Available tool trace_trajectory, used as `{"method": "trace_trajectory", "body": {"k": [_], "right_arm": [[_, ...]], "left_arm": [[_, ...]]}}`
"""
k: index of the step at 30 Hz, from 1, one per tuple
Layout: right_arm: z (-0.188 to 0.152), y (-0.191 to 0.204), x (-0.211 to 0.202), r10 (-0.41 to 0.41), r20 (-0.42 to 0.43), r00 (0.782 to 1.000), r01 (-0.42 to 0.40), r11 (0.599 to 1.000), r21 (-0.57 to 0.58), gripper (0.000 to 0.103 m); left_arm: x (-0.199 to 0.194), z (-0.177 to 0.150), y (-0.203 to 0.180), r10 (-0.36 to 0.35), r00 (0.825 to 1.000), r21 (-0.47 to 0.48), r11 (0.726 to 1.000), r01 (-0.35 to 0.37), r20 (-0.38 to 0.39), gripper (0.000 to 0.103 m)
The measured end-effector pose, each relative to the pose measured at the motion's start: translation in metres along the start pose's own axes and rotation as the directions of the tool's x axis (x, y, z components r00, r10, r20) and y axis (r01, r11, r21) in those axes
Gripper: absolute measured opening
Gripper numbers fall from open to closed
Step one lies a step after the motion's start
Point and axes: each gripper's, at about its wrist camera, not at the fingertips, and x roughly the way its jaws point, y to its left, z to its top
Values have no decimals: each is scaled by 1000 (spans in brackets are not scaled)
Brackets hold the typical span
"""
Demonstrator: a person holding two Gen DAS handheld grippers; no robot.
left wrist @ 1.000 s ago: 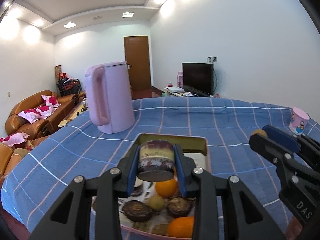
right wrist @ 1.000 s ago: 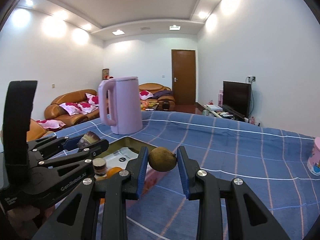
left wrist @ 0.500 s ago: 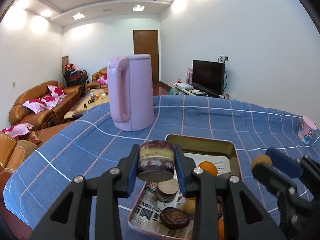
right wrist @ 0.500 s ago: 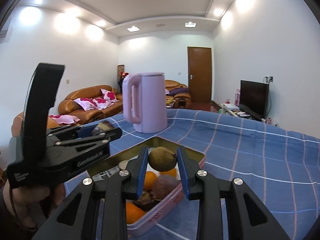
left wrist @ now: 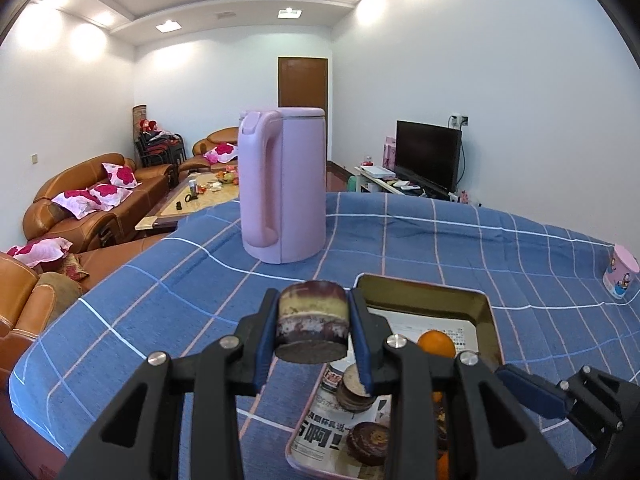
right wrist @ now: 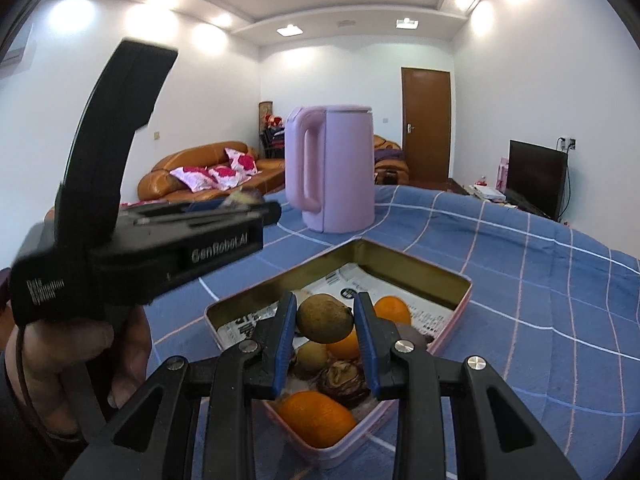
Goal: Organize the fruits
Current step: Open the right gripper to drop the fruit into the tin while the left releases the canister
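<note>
My left gripper [left wrist: 313, 328] is shut on a dark purple cut fruit chunk [left wrist: 312, 326], held above the table just left of the tin tray [left wrist: 486, 312]. My right gripper [right wrist: 325, 322] is shut on a brown round fruit [right wrist: 325, 319], held over the tray [right wrist: 456, 292]. The tray is lined with newspaper and holds oranges [right wrist: 316, 418], dark purple pieces [right wrist: 344, 380] and another brown fruit [right wrist: 312, 354]. The left gripper also shows in the right wrist view [right wrist: 256, 210], left of the tray.
A tall pink kettle [left wrist: 282, 184] stands on the blue checked tablecloth [left wrist: 440, 240] behind the tray. A small pink cup [left wrist: 620, 272] stands at the far right. The table's edge drops off to the left, toward brown sofas [left wrist: 84, 204].
My left gripper has moved left with its fruit chunk, from over the tray to beside it. My right gripper has moved left with the brown fruit to above the tray.
</note>
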Motion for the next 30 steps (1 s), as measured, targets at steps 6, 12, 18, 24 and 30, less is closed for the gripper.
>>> {"method": "trace_trajectory", "body": {"k": [6,12,18,24,30], "right_arm": [[-1,2,3,7,-24,1000,-7,1000,-1,32],[-1,-2,9,15,-56,998,-13,1000,21,32],[-1,-4,15,31,-93,995,-29,999,24,32],[-5,-6,19,67,-135,989,-62,997,40,36],[-8,-27,2,-10,-84,996,18,995,98,54]], "left_arm": [[2,0,-1,-5,1000,8,1000,6,-14,35],[6,-2,-5,-2,999,17,1000,3,-41,35],[10,-5,-10,-5,998,36,999,7,-68,35],[18,-7,-13,-22,994,35,999,26,-107,35],[24,-8,-27,-27,991,73,997,36,-128,35]]}}
